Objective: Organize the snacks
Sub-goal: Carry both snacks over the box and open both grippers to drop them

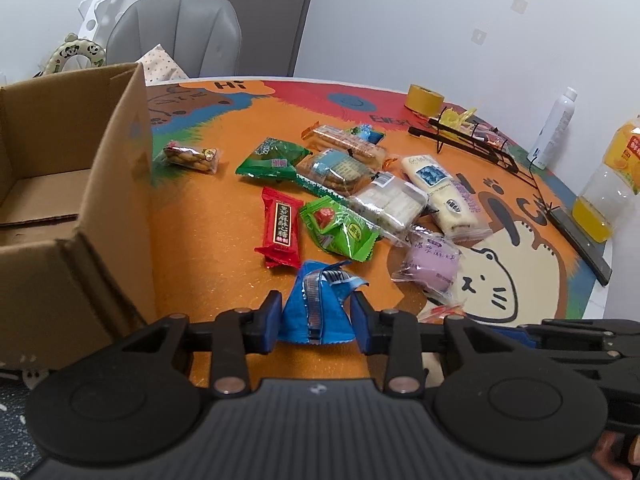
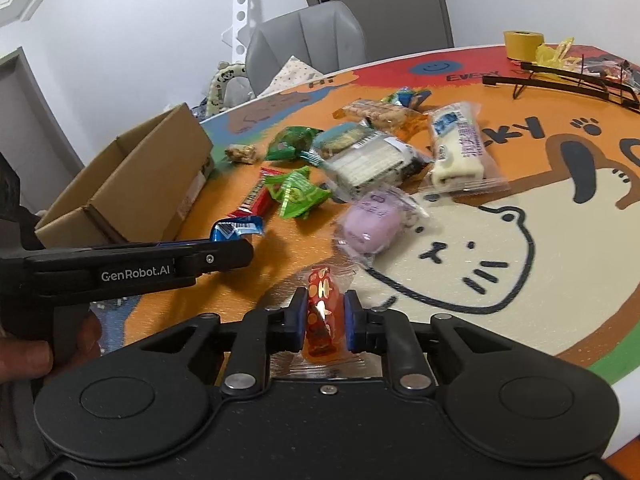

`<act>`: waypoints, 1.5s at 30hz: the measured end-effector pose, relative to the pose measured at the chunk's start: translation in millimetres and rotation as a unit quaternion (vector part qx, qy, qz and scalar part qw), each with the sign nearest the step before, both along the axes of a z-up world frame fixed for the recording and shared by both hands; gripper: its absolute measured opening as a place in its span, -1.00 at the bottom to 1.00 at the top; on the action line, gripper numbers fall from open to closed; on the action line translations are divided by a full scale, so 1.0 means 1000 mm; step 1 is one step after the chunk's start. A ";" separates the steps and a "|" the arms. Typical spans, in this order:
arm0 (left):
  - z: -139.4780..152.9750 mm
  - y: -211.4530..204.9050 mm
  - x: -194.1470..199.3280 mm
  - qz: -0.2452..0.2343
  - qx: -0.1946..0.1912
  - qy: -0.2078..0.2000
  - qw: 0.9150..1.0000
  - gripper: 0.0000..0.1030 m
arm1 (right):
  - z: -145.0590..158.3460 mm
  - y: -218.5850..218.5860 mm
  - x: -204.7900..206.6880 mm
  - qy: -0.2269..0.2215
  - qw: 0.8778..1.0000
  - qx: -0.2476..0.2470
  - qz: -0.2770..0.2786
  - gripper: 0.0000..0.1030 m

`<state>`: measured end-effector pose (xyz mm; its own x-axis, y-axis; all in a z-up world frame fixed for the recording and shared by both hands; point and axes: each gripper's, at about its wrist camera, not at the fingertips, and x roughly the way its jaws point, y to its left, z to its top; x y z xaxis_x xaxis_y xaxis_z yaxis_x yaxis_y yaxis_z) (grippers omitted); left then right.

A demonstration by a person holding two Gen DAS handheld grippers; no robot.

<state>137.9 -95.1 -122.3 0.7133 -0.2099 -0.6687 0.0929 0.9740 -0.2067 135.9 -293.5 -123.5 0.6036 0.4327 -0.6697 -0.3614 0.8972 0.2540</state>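
At lower centre of each wrist view: left gripper (image 1: pixel 316 316) fingers clamp a blue snack packet (image 1: pixel 316 300); right gripper (image 2: pixel 323 320) fingers clamp a red-orange snack packet (image 2: pixel 322 316) above the worktop (image 2: pixel 460 248).

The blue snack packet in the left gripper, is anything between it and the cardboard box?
Nothing visible does. The blue snack packet sits in the left gripper, and the cardboard box stands open-topped just to its left, with only bare table mat between.

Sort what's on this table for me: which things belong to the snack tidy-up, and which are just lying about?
Job:
blue packet in left gripper
red-orange packet in right gripper
loose snacks, e.g. purple bun
cardboard box

Lying about:
yellow tape roll
juice bottle
white spray bottle
black wire rack
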 end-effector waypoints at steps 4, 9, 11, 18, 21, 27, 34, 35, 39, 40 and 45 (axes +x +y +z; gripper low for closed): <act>0.012 0.002 -0.008 -0.002 -0.001 -0.014 1.000 -0.31 | 0.010 0.003 -0.002 -0.009 1.000 0.013 0.001 -0.67; 0.031 0.006 -0.018 0.001 0.000 -0.041 0.999 -0.31 | 0.025 0.007 -0.001 -0.026 0.999 0.021 -0.005 -0.67; 0.039 0.009 -0.022 0.006 -0.001 -0.050 0.999 -0.31 | 0.029 0.010 0.000 -0.030 0.999 0.023 -0.002 -0.67; 0.058 0.023 -0.028 0.017 0.001 -0.071 0.997 -0.31 | 0.044 0.027 0.003 -0.045 0.998 0.031 0.010 -0.67; 0.064 0.030 -0.032 0.023 0.003 -0.078 0.997 -0.31 | 0.051 0.036 0.006 -0.053 0.998 0.036 0.018 -0.67; 0.078 0.050 -0.039 0.041 0.008 -0.094 0.995 -0.31 | 0.060 0.062 0.010 -0.062 0.997 0.038 0.039 -0.67; 0.087 0.076 -0.047 0.065 0.011 -0.108 0.992 -0.31 | 0.068 0.093 0.014 -0.071 0.995 0.037 0.064 -0.67; 0.088 0.080 -0.048 0.069 0.011 -0.109 0.992 -0.31 | 0.070 0.098 0.014 -0.072 0.994 0.036 0.067 -0.67; 0.090 0.097 -0.051 0.084 0.009 -0.113 0.990 -0.31 | 0.074 0.115 0.014 -0.077 0.993 0.033 0.079 -0.67; 0.090 0.101 -0.050 0.089 0.008 -0.113 0.990 -0.31 | 0.076 0.120 0.015 -0.078 0.993 0.032 0.082 -0.68; 0.093 0.118 -0.047 0.101 0.015 -0.114 0.988 -0.31 | 0.079 0.137 0.018 -0.080 0.992 0.033 0.094 -0.67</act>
